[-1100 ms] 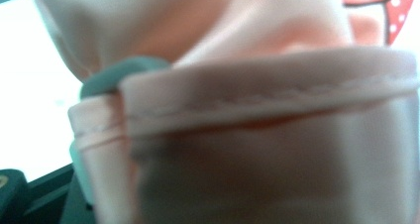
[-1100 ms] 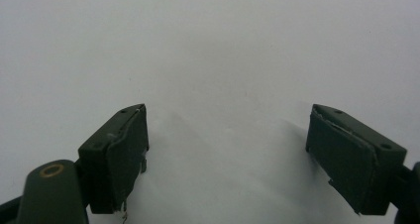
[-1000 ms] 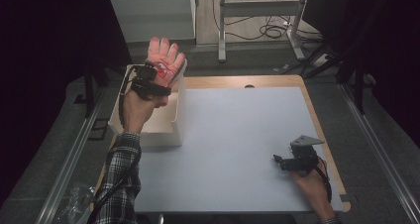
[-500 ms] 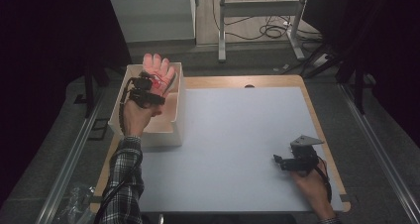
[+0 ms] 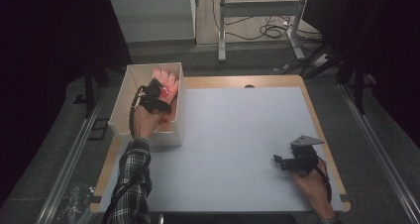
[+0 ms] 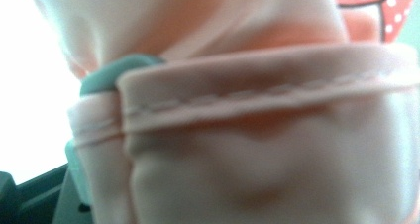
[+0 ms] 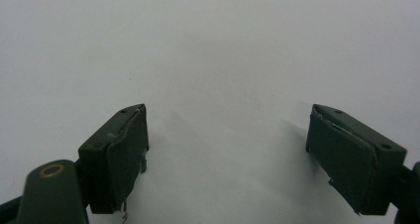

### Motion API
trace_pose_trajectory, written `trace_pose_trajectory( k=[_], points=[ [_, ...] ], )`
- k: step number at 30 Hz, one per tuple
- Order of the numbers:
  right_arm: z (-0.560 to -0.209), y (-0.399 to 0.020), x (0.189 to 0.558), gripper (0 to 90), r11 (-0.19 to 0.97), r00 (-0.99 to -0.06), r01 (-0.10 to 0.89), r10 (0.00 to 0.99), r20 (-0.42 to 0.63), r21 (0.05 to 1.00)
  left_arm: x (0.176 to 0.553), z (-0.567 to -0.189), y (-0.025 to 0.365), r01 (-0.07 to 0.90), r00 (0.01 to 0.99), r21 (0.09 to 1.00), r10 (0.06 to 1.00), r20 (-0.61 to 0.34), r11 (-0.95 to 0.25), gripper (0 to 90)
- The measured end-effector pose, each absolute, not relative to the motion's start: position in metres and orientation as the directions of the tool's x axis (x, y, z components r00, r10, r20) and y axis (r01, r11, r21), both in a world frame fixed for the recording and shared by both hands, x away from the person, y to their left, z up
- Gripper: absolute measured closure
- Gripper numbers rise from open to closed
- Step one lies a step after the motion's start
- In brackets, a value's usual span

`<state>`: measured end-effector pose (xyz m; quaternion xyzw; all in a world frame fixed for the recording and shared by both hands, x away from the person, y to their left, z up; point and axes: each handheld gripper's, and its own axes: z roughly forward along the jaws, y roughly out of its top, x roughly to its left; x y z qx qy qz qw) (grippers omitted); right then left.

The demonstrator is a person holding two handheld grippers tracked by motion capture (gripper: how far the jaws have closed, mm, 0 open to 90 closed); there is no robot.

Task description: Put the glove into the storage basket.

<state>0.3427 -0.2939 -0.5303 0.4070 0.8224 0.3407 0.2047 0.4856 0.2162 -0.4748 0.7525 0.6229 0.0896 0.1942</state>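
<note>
Left gripper [image 5: 157, 96] is down inside the white box [image 5: 121, 102] with the pink glove [image 5: 168, 81]; jaws have just been opening, hemmed cuff [image 6: 257, 92] between them, pressing or not unclear. Glove looks light, soft, floppy; best pinched at the cuff. Right gripper [image 5: 283, 162] rests open on the white mat [image 5: 237, 135], holding nothing.

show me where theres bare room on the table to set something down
The white table top is bare between the white box and the right claw. It is crowded inside the box, where the left claw lowers a pink glove.
</note>
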Motion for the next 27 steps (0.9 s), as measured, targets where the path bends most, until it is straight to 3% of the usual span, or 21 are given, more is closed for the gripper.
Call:
trace_pose_trajectory(
  k=[9, 17, 23, 27],
  points=[
    [-0.53, -0.294, 0.343, 16.8, 0.437, -0.585, 0.53, 0.809, -0.059, 0.727, 0.496, -0.483, 0.204, 0.936, 0.201, 0.313, 0.974, -0.105, -0.159, 32.4],
    [-0.53, -0.294, 0.343, 16.8, 0.437, -0.585, 0.53, 0.809, -0.059, 0.727, 0.503, -0.493, 0.2, 0.956, 0.197, 0.252, 0.967, -0.162, -0.153, 21.3],
    [-0.53, -0.294, 0.343, 16.8, 0.437, -0.585, 0.53, 0.809, -0.059, 0.727, 0.5, -0.486, 0.207, 0.947, 0.209, 0.281, 0.961, -0.182, -0.153, 9.3],
    [-0.53, -0.294, 0.343, 16.9, 0.436, -0.585, 0.53, 0.809, -0.059, 0.727, 0.495, -0.475, 0.21, 0.934, 0.225, 0.318, 0.957, -0.181, -0.159, 6.0]
  ],
)
